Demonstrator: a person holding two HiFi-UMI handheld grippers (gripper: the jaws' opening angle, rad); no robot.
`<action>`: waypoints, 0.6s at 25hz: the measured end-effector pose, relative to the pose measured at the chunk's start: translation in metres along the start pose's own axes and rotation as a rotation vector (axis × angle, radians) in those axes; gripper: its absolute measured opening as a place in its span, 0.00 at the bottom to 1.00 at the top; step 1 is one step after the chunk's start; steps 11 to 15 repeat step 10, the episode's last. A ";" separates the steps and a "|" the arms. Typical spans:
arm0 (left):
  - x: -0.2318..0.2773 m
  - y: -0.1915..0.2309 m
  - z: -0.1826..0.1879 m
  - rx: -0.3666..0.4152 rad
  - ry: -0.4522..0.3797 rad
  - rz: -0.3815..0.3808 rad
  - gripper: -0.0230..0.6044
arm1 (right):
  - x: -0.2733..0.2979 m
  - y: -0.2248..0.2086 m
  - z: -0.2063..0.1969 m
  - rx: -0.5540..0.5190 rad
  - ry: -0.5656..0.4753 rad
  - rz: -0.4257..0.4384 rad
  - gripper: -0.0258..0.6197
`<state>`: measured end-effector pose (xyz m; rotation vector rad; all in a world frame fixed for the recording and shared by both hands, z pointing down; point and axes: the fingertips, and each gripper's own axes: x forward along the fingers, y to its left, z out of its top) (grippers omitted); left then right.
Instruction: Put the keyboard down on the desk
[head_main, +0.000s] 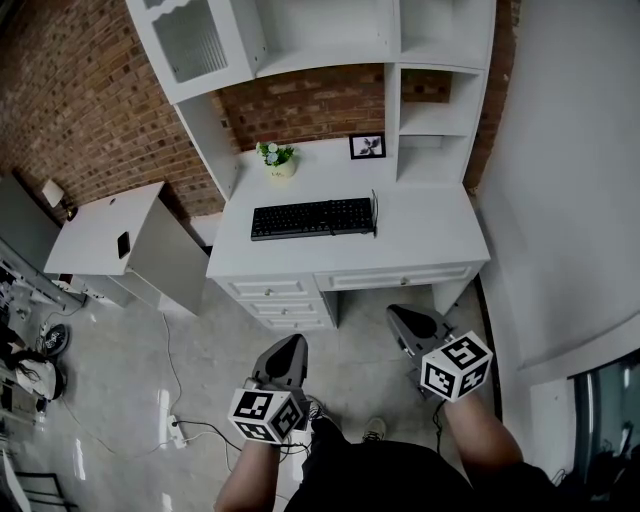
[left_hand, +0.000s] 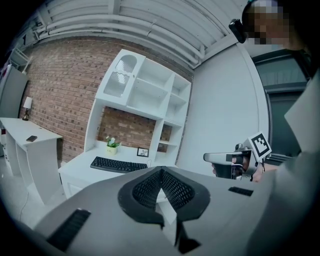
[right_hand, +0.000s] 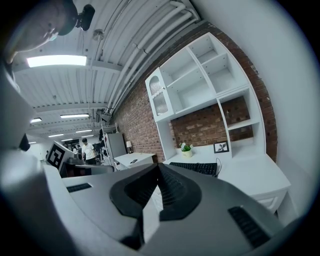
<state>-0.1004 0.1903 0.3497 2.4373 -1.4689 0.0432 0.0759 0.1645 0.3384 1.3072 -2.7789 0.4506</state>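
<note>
Keyboard (head_main: 312, 218) lies flat on white desk (head_main: 430, 235), centre-left, cable at right end, in front of potted plant (head_main: 278, 158) and photo frame (head_main: 367, 146). Left gripper (head_main: 287, 352) and right gripper (head_main: 408, 322): fingers closed, empty, both well apart from desk, held over floor (head_main: 200, 350). Judgement: placing looks done, keyboard already down, nothing held, no step left as far as shown.

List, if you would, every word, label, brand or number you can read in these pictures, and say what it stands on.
None can be read.
Black keyboard on the white desk: key legends too small.
Small black-framed picture: no words discernible.
Marker cubes on the left gripper and right gripper: black-and-white square patterns, no letters.
</note>
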 end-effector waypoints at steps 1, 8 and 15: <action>0.000 0.000 0.000 0.001 0.000 0.000 0.07 | 0.000 0.000 0.000 0.000 0.000 0.000 0.07; -0.001 -0.004 0.001 0.007 0.001 -0.003 0.07 | -0.004 0.000 -0.001 0.004 -0.002 0.000 0.07; -0.002 -0.005 0.000 0.010 0.001 -0.004 0.07 | -0.006 0.000 -0.002 0.005 -0.002 -0.001 0.07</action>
